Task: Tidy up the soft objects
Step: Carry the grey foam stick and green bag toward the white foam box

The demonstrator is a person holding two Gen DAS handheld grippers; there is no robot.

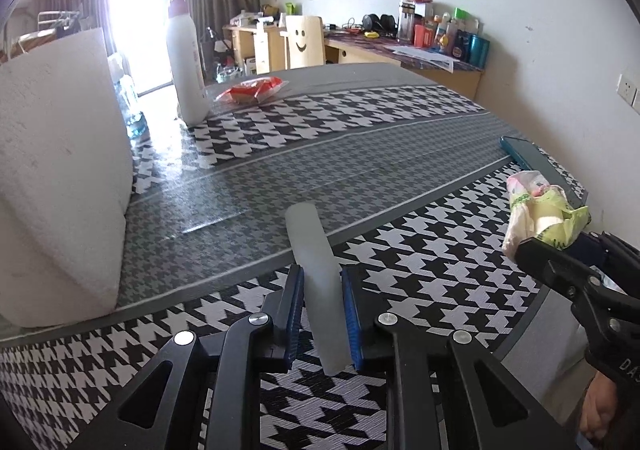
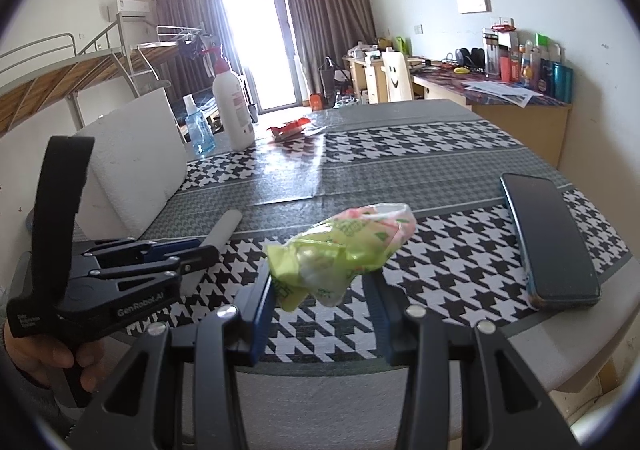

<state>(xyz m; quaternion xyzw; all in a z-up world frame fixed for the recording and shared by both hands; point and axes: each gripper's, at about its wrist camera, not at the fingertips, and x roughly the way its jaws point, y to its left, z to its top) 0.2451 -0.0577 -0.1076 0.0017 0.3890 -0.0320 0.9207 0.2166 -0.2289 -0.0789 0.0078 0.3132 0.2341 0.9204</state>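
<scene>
My left gripper (image 1: 322,310) is shut on a grey translucent soft strip (image 1: 316,278) and holds it just above the houndstooth tablecloth (image 1: 420,262); the strip points away from me. It also shows in the right wrist view (image 2: 222,230), with the left gripper (image 2: 200,250) at lower left. My right gripper (image 2: 322,286) is shut on a crumpled green and pink soft packet (image 2: 344,246) and holds it above the table's near edge. That packet also shows at the right of the left wrist view (image 1: 540,209), held by the right gripper (image 1: 540,246).
A large white foam block (image 1: 60,177) stands at the left. A white bottle (image 1: 186,61), a blue spray bottle (image 2: 198,125) and a red wrapper (image 1: 254,89) are at the far side. A dark phone (image 2: 548,238) lies at the right edge.
</scene>
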